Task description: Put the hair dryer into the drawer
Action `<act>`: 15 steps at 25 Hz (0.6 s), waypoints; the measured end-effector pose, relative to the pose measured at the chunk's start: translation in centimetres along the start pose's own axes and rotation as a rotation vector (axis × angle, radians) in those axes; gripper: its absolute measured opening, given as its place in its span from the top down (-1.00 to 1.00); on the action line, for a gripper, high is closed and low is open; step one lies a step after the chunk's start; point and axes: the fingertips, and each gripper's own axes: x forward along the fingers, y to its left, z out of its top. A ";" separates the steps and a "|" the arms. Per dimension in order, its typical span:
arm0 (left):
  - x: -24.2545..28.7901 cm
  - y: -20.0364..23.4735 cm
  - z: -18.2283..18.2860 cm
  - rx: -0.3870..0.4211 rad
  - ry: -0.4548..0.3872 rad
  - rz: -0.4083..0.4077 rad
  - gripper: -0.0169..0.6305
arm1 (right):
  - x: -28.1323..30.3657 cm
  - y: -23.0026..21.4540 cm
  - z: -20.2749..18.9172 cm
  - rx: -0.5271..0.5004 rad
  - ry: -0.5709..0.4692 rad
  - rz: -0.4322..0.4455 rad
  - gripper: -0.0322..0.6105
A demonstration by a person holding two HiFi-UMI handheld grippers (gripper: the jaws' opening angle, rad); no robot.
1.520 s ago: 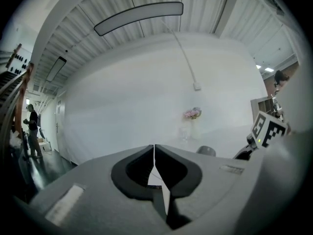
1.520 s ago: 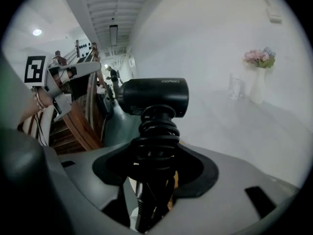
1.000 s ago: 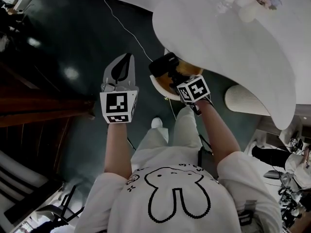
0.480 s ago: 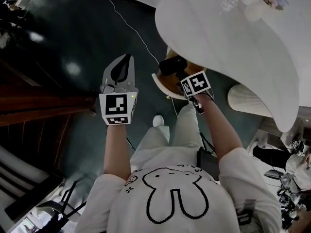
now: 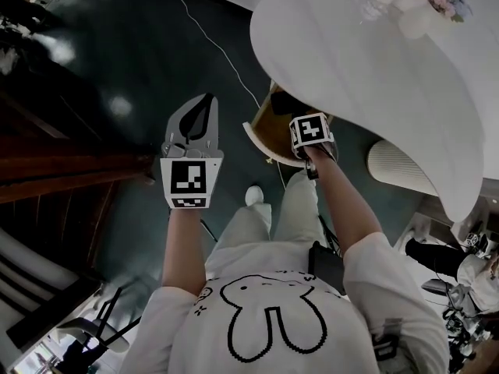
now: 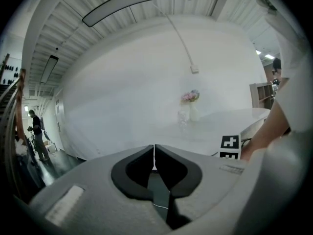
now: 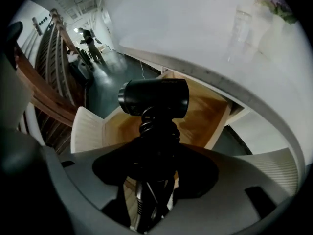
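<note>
Status: right tongs [image 7: 155, 153] clenched on the hair dryer [image 7: 154, 97], gripping the black handle where the coiled cord [image 7: 157, 129] wraps it. The barrel sits crosswise above the jaws.

Dryer is over the open drawer [image 7: 208, 114], and the right gripper view shows the barrel against the drawer's wooden inside. Can't tell if it touches the drawer bottom. In the head view it's a dark shape within the drawer outline, with the right tongs' marker cube [image 5: 309, 129] at the drawer's near edge.

Drawer is pulled out from under the white surface [image 5: 351, 53]. Its white front panel [image 5: 253, 136] is on the drawer's left side.

Left tongs [image 5: 207, 98] clenched with nothing between them. The left gripper view shows the tips meeting in a thin seam. They're outside the drawer, near its front panel on the left, held over the dark floor [image 5: 117, 68] and pointing the same way as the drawer opening.

Vase of pink flowers [image 6: 193, 106] and a clear glass [image 6: 183, 115] stand side by side on the surface, well beyond the drawer.
</note>
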 end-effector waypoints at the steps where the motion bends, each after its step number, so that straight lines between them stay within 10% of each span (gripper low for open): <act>1: 0.0 0.0 0.0 0.003 0.002 0.000 0.89 | 0.2 -0.4 -0.1 0.007 0.014 -0.024 0.11; 15: -0.2 -0.1 -1.9 0.047 0.065 0.001 0.89 | 3.9 -2.1 -0.1 -0.111 0.130 -0.198 0.11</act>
